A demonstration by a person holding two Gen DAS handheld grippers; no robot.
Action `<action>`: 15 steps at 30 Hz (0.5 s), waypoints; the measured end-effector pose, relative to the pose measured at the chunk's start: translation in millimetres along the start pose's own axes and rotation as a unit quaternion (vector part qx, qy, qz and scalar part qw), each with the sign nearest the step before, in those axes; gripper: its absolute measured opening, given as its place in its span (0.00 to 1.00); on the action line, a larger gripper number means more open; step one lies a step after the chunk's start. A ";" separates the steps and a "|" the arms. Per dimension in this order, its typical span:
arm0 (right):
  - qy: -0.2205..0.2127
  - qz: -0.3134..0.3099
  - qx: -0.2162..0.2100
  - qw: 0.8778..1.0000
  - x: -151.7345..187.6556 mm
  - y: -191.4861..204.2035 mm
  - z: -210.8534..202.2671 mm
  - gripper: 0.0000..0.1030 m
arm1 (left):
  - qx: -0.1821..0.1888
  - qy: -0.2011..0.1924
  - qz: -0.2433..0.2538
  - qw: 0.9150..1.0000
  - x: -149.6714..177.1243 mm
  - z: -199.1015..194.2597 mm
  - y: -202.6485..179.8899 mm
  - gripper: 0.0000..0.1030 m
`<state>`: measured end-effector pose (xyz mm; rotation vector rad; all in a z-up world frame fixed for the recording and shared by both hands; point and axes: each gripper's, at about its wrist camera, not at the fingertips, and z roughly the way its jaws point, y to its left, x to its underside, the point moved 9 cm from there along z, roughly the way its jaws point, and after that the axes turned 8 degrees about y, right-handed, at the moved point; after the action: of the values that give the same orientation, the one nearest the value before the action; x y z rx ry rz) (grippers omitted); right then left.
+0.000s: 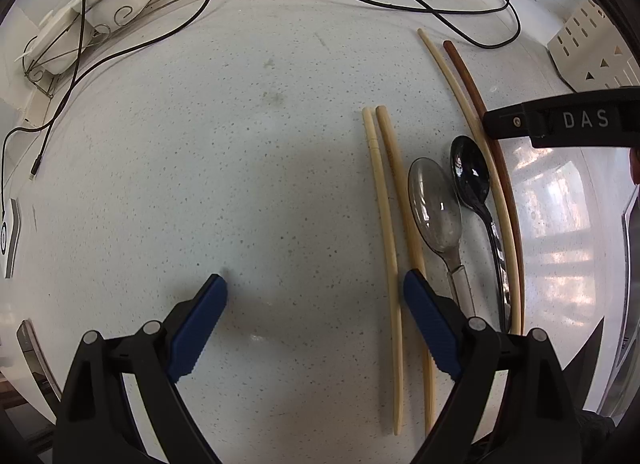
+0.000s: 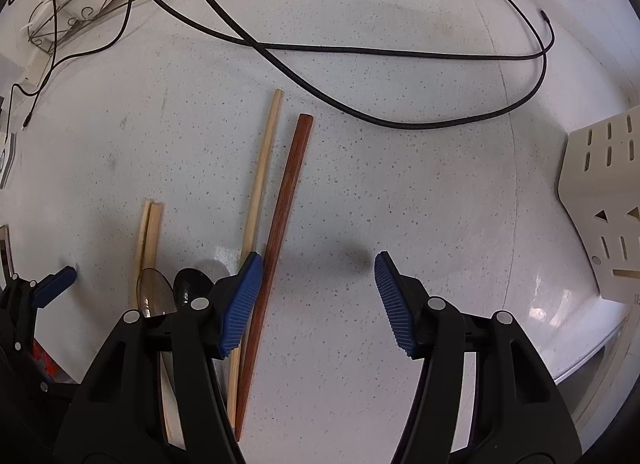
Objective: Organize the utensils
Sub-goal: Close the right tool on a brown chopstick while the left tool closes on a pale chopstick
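Utensils laid in a row on the speckled counter (image 1: 200,144); both grippers empty.

We find the left gripper (image 1: 316,304) and right gripper (image 2: 318,296) spread wide, holding nothing. Right of the pale chopstick pair (image 1: 384,224) lie the clear spoon (image 1: 436,204), black spoon (image 1: 472,176), then a long pale stick (image 2: 260,172) beside, perhaps touching, the reddish-brown stick (image 2: 284,208).

Speckled white countertop (image 1: 200,168) bears chopsticks (image 1: 384,232), two spoons (image 1: 436,208), black cables (image 2: 360,50) — perhaps a wire rack (image 1: 80,28).
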<state>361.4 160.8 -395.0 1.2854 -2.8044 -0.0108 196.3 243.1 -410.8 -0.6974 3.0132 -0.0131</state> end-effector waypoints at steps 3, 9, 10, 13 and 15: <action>0.007 -0.005 0.005 1.000 3.9 4.9 3.8 0.53 | 0.000 0.001 -0.001 1.000 -1.0 1.5 -1.0 0.86; 0.019 -0.019 0.005 1.000 27.1 16.0 6.8 0.53 | 0.000 0.006 0.003 1.000 2.0 4.1 -1.2 0.86; 0.020 -0.022 0.004 1.000 30.2 18.2 6.9 0.53 | 0.000 0.008 0.003 1.000 2.0 4.4 -1.8 0.86; 0.022 -0.029 0.005 0.999 43.9 26.3 8.1 0.49 | 0.001 0.011 0.004 1.000 2.9 3.6 -0.5 0.86; 0.021 -0.031 0.005 0.999 48.0 28.4 6.6 0.44 | 0.001 0.011 0.004 1.000 2.8 3.8 -1.1 0.86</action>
<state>308.2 142.9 -398.5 1.3587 -2.7313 0.0259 194.5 240.9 -414.7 -0.6903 3.0368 -0.0225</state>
